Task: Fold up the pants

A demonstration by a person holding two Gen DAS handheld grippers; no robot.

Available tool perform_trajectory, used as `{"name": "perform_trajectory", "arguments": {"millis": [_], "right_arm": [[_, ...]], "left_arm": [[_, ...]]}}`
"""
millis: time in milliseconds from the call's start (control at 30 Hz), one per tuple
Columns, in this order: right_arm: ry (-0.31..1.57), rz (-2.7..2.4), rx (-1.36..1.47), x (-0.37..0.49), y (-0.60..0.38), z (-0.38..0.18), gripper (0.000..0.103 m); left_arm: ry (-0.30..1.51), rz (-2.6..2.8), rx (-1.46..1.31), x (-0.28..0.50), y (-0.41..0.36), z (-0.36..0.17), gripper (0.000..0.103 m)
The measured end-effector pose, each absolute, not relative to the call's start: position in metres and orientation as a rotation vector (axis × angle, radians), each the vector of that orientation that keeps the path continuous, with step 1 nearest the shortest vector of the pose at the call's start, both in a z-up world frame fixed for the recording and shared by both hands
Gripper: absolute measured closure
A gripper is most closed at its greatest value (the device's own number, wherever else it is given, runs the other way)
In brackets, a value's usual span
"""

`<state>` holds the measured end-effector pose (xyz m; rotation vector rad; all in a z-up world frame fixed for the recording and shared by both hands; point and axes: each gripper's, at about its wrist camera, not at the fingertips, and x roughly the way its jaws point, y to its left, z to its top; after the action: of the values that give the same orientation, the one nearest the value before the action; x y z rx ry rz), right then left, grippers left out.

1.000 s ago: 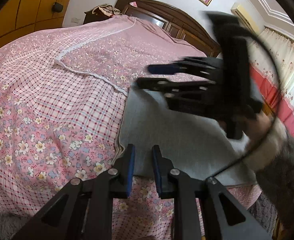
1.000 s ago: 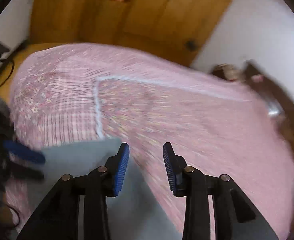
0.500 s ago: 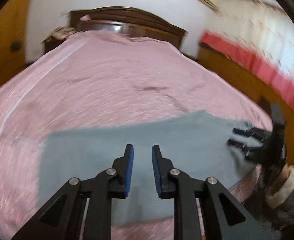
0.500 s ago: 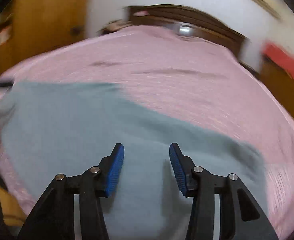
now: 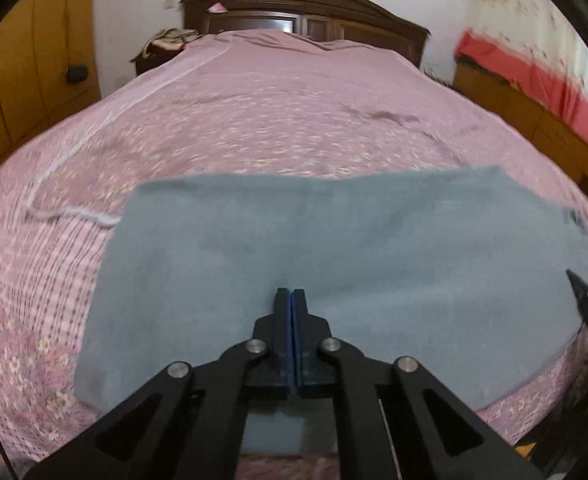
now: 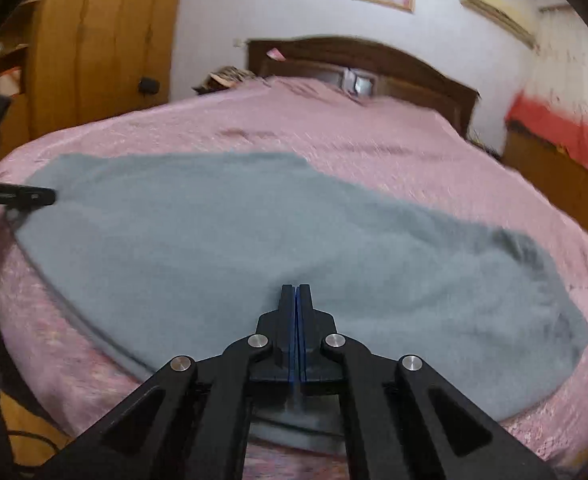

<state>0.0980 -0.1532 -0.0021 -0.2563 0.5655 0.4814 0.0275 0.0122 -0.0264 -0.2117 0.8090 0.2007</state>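
1. Now, in the left wrist view, your left tool [image 5: 292, 294] has its jaws pressed together on the near edge of the grey pants [image 5: 334, 248], which lie flat across the foot of the bed [image 5: 273, 112]; the other tool's tip shows at the right edge.
2. Then, in the right wrist view, your right tool [image 6: 296, 290] is likewise pinched on the near hem of the pants [image 6: 233, 232]. You appear to be starting a fold: next, lift both grips evenly and carry the edge across.
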Motion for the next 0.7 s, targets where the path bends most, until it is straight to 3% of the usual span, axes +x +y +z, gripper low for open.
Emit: {"name": "perform_trajectory", "arguments": {"millis": [233,500,633,700], "right_arm": [[0.708,0.638,-0.161,0.073,-0.116,-0.032,0.099],[0.498,0.611,-0.199,0.06,-0.132,-0.001,0.098],[0.71,0.693,-0.08,0.086,-0.132,-0.029,0.098],[0.703,0.732,-0.104,0.074,-0.123,-0.031,0.099]], "left_arm": [[0.787,0.161,-0.096,0.022,-0.026,-0.008,0.1],[0.771,0.103,-0.122,0.036,-0.056,-0.004,0.1],[0.734,-0.053,-0.094,0.037,-0.105,0.006,0.1],[0.755,-0.121,-0.086,0.04,-0.125,-0.001,0.1]]}}
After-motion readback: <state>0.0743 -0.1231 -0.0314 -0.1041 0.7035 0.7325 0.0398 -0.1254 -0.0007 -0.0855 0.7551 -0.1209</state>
